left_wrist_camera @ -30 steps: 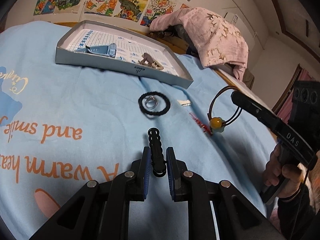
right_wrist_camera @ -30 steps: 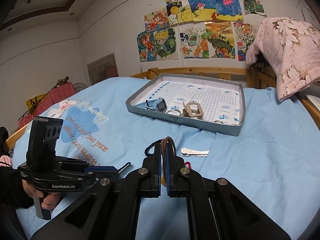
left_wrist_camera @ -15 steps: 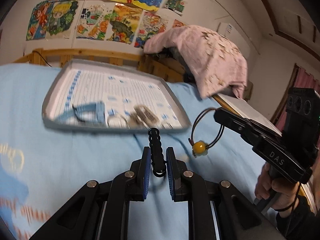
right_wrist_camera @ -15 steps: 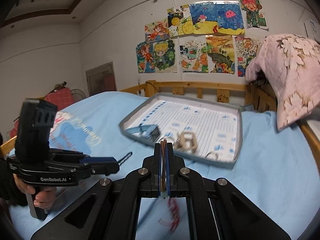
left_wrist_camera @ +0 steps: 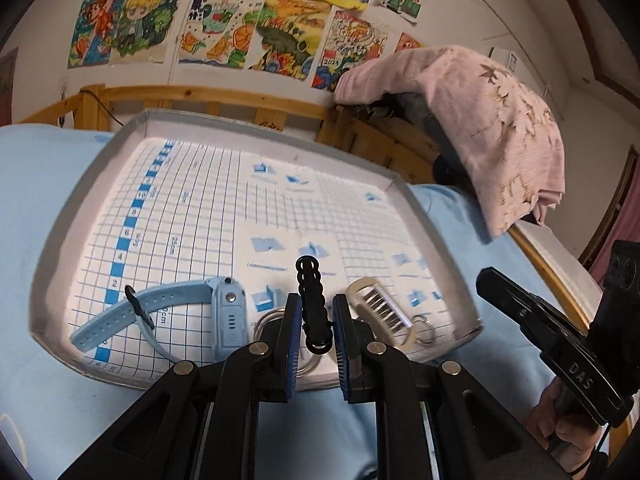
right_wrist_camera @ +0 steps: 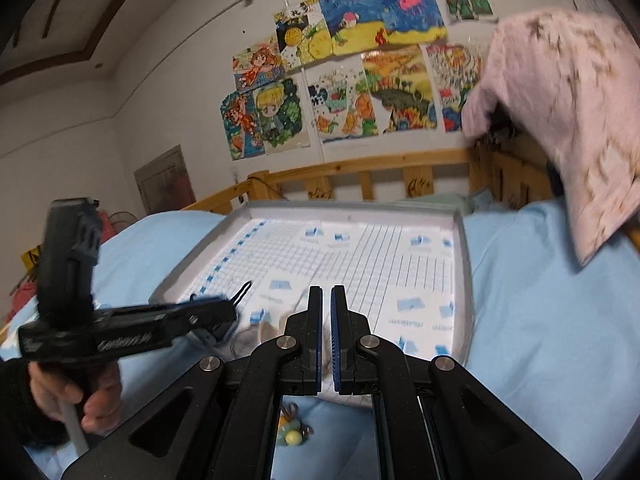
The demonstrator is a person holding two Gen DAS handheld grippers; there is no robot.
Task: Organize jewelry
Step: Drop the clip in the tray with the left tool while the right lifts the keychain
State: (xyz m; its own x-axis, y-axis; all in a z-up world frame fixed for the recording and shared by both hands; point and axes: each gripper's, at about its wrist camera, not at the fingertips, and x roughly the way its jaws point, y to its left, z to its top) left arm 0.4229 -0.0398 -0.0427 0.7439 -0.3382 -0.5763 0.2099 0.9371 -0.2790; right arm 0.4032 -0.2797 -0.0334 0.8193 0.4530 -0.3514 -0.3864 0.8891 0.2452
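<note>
My left gripper (left_wrist_camera: 314,320) is shut on a black beaded hair clip (left_wrist_camera: 311,292) and holds it over the near edge of the grey tray (left_wrist_camera: 132,132). In the tray lie a light blue watch (left_wrist_camera: 172,312), a metal ring (left_wrist_camera: 268,320) and a beige comb clip (left_wrist_camera: 380,308). My right gripper (right_wrist_camera: 326,320) is slightly open with nothing between its pads; the brown cord's yellow bead (right_wrist_camera: 292,436) hangs below its arms, and whether the cord rests on the bed is unclear. The left gripper also shows in the right wrist view (right_wrist_camera: 240,292).
The tray's far rim (right_wrist_camera: 352,205) lies on a light blue bedsheet (left_wrist_camera: 40,168). A wooden bed rail (right_wrist_camera: 360,168) runs behind it. A pink cloth (left_wrist_camera: 480,120) hangs at the right. Drawings cover the wall.
Both grippers rose from the sheet and moved forward to the tray. The left still holds the black clip. The right's jaws have parted, and the cord with its yellow bead now hangs beneath it.
</note>
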